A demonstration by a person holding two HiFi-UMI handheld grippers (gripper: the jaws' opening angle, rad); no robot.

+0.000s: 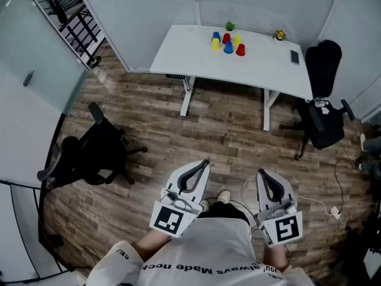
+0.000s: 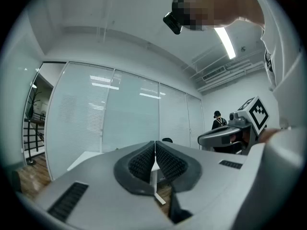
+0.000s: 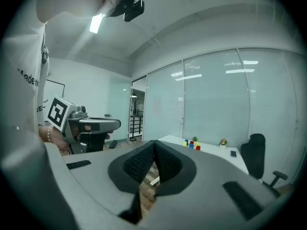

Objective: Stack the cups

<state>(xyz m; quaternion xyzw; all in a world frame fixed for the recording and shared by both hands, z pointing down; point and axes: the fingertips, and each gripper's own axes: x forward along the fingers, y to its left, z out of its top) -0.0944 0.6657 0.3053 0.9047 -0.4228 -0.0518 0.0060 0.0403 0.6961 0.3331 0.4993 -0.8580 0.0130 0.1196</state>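
Several small cups in red, blue and yellow (image 1: pixel 227 43) stand in a loose cluster on the far side of a white table (image 1: pixel 196 58), well away from me. In the right gripper view the cups (image 3: pixel 192 145) show as tiny dots on the distant table. My left gripper (image 1: pixel 205 162) and right gripper (image 1: pixel 261 173) are held close to my body over the wooden floor, both pointing toward the table. In each gripper view the jaws meet with nothing between them: left gripper (image 2: pixel 155 143), right gripper (image 3: pixel 154 142).
A small green plant (image 1: pixel 230 26), a small ornament (image 1: pixel 279 35) and a phone (image 1: pixel 294 56) lie on the table. A black office chair (image 1: pixel 324 100) stands at its right end, another chair (image 1: pixel 95 151) on the left. Glass partitions surround the room. Cables (image 1: pixel 333 210) trail on the floor at right.
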